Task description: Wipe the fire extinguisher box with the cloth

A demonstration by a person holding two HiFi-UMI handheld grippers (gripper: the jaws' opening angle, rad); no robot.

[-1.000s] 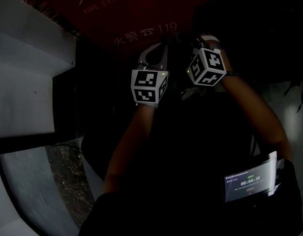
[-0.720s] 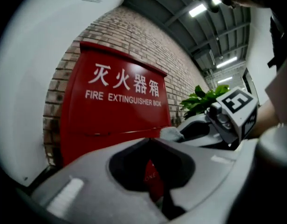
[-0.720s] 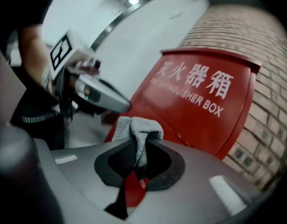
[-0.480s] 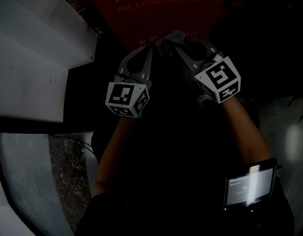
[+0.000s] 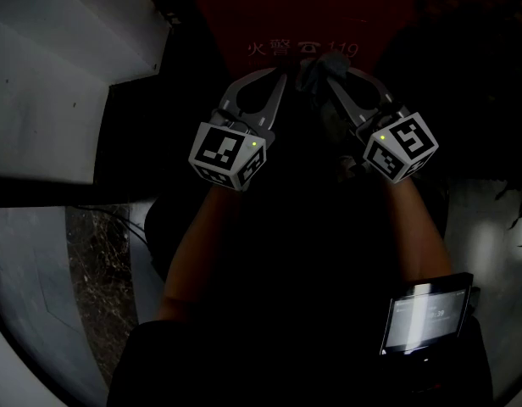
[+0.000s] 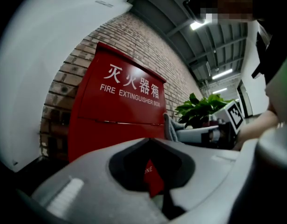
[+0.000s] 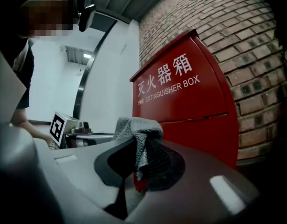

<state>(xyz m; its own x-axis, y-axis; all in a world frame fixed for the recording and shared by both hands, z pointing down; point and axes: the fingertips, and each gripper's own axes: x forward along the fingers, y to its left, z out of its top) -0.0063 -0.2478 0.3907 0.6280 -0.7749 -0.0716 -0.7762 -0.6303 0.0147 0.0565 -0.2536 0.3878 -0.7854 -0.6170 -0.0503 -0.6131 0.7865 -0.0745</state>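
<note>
Brick wall (image 7: 255, 45) to the rear, with a curved white wall panel (image 6: 50, 55) on one side and a potted plant (image 6: 204, 108) on the other. The red fire extinguisher box (image 7: 190, 97) stands against the brickwork, lid down, white lettering on its sloped front. The head view is dim.

Left gripper (image 5: 282, 79): jaws brought together, nothing between them, tip pointed at the box front.

Right gripper (image 7: 139, 141): jaws clamped on a grey cloth (image 7: 136, 127), which bunches above the tips and hangs down between the pads. In the head view the cloth sits close before the lower front of the box, under the printed "119". Contact with the box cannot be confirmed. The two gripper tips are just beside each other.
</note>
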